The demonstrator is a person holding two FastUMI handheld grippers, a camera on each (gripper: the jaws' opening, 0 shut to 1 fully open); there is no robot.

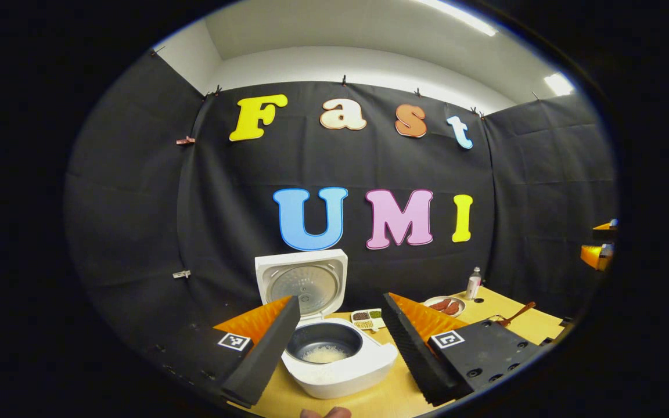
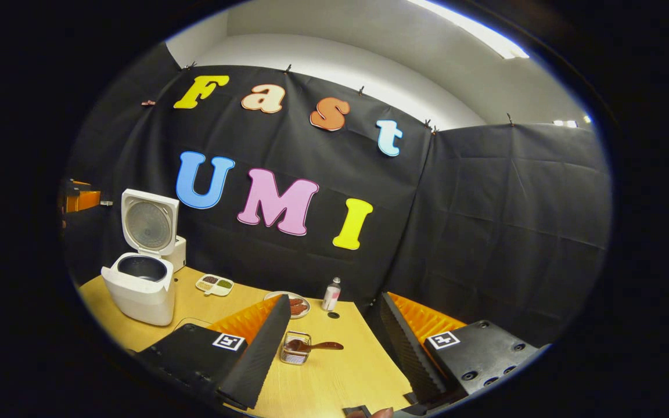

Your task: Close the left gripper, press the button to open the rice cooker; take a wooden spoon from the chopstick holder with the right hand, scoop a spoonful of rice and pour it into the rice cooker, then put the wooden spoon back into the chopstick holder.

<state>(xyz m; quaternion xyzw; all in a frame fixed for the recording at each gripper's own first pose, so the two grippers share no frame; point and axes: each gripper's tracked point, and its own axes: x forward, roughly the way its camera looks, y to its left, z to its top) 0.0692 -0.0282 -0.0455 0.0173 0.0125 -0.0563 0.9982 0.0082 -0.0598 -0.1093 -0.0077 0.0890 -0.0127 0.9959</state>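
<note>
The white rice cooker [image 1: 343, 371] stands open on the wooden table, lid [image 1: 302, 284] upright, with a little rice [image 1: 324, 353] in its dark pot. My left gripper [image 1: 340, 299] is open above the table, its fingers either side of the cooker and apart from it. In the right gripper view the cooker [image 2: 140, 290] sits far left. The wooden spoon [image 2: 316, 346] rests in the wire chopstick holder [image 2: 295, 349], handle pointing right. My right gripper [image 2: 335, 298] is open and empty, held above and short of the holder.
A divided tray of grains [image 2: 214, 284], a plate of reddish food [image 2: 295, 305] and a small bottle [image 2: 331, 294] stand along the back of the table [image 2: 334, 377]. The other gripper's orange body [image 2: 79, 197] shows at far left.
</note>
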